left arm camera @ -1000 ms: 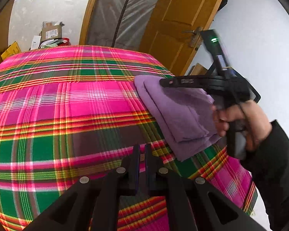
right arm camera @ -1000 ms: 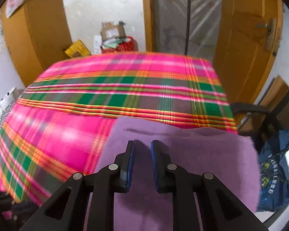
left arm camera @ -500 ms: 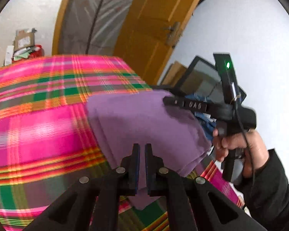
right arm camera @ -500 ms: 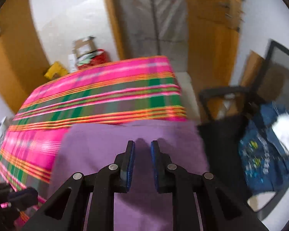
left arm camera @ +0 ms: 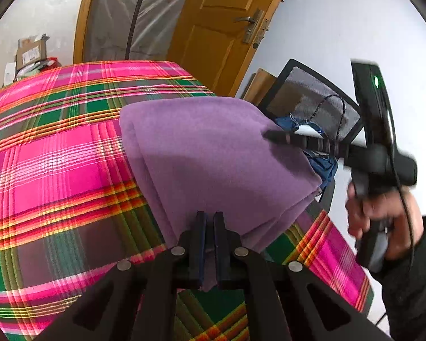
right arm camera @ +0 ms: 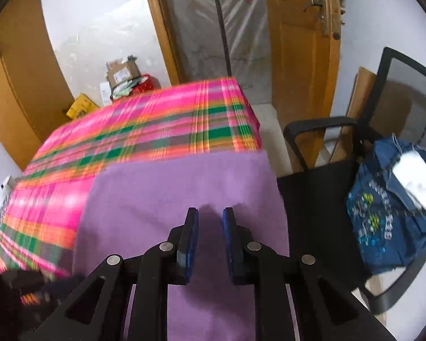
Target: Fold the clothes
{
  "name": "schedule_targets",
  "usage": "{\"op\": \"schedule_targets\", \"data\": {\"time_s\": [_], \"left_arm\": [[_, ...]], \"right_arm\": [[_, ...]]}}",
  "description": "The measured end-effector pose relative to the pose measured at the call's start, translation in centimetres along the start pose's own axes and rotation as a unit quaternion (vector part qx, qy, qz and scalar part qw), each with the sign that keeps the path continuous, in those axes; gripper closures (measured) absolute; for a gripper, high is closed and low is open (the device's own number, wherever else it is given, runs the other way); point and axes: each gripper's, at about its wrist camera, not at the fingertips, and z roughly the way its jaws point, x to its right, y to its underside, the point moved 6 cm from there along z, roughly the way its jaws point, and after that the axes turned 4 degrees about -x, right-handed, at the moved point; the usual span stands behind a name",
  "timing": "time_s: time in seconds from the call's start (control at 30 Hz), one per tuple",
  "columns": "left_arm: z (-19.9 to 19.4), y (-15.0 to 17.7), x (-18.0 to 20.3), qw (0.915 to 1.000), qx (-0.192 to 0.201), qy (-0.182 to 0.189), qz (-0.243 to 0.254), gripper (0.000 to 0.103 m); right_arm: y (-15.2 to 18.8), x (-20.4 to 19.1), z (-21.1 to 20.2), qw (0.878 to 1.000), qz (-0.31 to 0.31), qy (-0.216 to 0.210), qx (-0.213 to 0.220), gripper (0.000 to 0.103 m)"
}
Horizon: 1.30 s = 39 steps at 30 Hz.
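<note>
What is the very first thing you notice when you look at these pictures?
The bright pink, green and orange plaid bedspread jumps out first, filling the left of both views. On its right edge lies a folded purple cloth; the left tongs are pinched on its near edge, while the right tongs hover over it with a gap between them. Beside the bed, a black mesh chair holds a blue printed garment.

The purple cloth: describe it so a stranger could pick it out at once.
Find the bed with the pink, green and orange plaid cover. On its corner nearest the black mesh chair lies the purple cloth, folded in layers, its near edge pinched in the left gripper. It is the only plain, single-coloured fabric there; the blue bag on the chair is printed.
</note>
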Motion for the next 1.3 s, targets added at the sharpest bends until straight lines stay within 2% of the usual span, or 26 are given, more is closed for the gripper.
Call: {"op": "schedule_targets", "data": {"time_s": [0.27, 0.43, 0.57, 0.73, 0.83, 0.87, 0.93, 1.13, 1.3], "left_arm": [[-0.4, 0.7, -0.2, 1.0000, 0.006, 0.003, 0.001, 0.099], [-0.6, 1.0, 0.1, 1.0000, 0.006, -0.001, 0.007, 0.099], [-0.8, 1.0, 0.2, 0.9999, 0.010, 0.003, -0.001, 0.099], [-0.7, -0.1, 1.3, 0.9998, 0.016, 0.014, 0.004, 0.099], [0.2, -0.5, 1.9, 0.9997, 0.010, 0.019, 0.009, 0.099], [0.9, -0.3, 1.7, 0.9998, -0.003, 0.020, 0.006, 0.099], [1.3, 0.1, 1.2, 0.9996, -0.001, 0.030, 0.000, 0.099], [1.2, 0.3, 1.3, 0.9993, -0.004, 0.038, 0.001, 0.099], [0.9, 0.6, 1.4, 0.9992, -0.008, 0.039, -0.005, 0.099]], "right_arm": [[3.0, -0.6, -2.9, 0.999, -0.007, 0.028, 0.020, 0.079], [4.0, -0.8, -3.1, 0.999, -0.016, 0.040, 0.026, 0.079], [3.9, -1.8, -4.1, 0.998, -0.026, 0.024, 0.050, 0.078], [0.8, -1.5, -3.2, 0.997, -0.047, 0.020, 0.055, 0.079], [-1.2, -0.5, -0.9, 0.998, -0.048, 0.017, 0.023, 0.079], [-1.5, -0.4, 0.1, 0.998, -0.060, 0.023, 0.013, 0.079], [-2.0, 0.0, 1.9, 0.995, -0.089, 0.037, -0.007, 0.081], [-4.2, 3.0, 3.2, 1.000, -0.001, 0.009, -0.011, 0.084], [-3.6, 2.3, 0.3, 1.000, 0.011, -0.006, 0.019, 0.082]]}}
